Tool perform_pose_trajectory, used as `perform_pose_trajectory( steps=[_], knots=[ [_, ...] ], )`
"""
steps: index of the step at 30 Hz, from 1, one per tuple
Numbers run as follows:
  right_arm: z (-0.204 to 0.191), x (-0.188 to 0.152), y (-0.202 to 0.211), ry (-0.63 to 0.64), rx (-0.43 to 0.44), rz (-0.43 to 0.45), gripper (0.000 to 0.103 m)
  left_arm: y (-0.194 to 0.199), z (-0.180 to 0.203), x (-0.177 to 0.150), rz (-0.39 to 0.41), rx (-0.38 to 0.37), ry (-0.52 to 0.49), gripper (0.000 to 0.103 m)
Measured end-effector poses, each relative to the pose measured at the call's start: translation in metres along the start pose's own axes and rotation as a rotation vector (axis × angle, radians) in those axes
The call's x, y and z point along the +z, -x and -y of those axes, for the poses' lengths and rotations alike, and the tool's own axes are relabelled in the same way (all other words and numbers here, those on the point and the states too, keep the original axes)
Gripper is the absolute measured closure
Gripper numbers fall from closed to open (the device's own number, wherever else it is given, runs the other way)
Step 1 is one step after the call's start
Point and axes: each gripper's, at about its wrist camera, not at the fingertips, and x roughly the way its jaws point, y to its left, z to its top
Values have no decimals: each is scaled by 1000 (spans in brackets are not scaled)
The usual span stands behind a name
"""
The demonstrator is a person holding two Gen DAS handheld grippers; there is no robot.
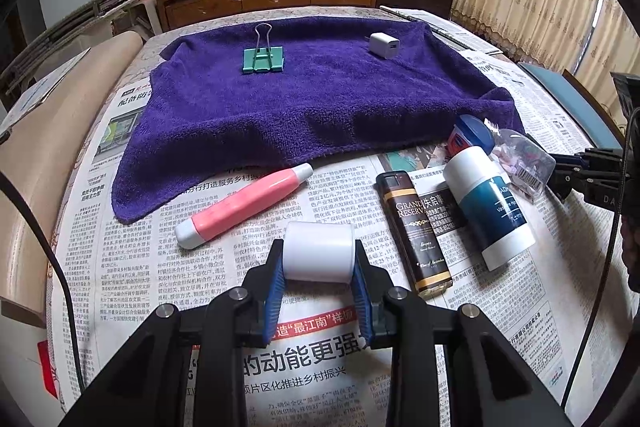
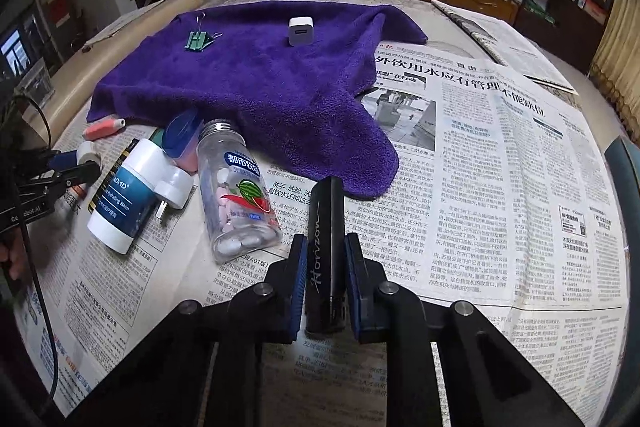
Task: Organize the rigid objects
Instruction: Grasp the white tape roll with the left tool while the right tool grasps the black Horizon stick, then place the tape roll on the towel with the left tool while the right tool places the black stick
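My left gripper (image 1: 319, 255) is shut on a white cap-like cylinder (image 1: 318, 251), held over the newspaper; it also shows in the right wrist view (image 2: 89, 153). My right gripper (image 2: 325, 247) is shut on a black "Horizon" bar (image 2: 325, 247), held just above the paper. A purple towel (image 1: 312, 99) lies at the back with a green binder clip (image 1: 262, 61) and a white charger cube (image 1: 384, 45) on it. On the newspaper lie a pink tube (image 1: 244, 205), a brown "Grand Reserve" lighter (image 1: 414, 233), a white-and-blue balm stick (image 1: 486, 205), a blue-lidded jar (image 1: 472, 137) and a clear candy bottle (image 2: 236, 193).
A white plug adapter (image 2: 174, 191) lies between the balm stick and the candy bottle. Newspaper (image 2: 500, 167) covers the table to the right of the towel. A beige rolled mat (image 1: 48, 155) runs along the left edge. A wooden cabinet (image 1: 272, 1) stands behind the table.
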Motion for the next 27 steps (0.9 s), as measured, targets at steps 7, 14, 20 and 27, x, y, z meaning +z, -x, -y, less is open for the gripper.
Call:
perform_pose_trajectory(
  steps=[7, 14, 20, 27],
  knots=[
    [-6, -6, 13, 6, 17, 42, 85, 4, -4, 1, 10, 17, 10, 74],
    [-10, -9, 14, 11, 40, 31, 85, 6, -5, 2, 11, 16, 17, 74],
    [-7, -7, 17, -10, 48, 37, 85, 15, -6, 6, 12, 6, 24, 74],
    [-4, 3, 24, -29, 66, 50, 85, 28, -8, 20, 31, 11, 29, 74]
  ],
)
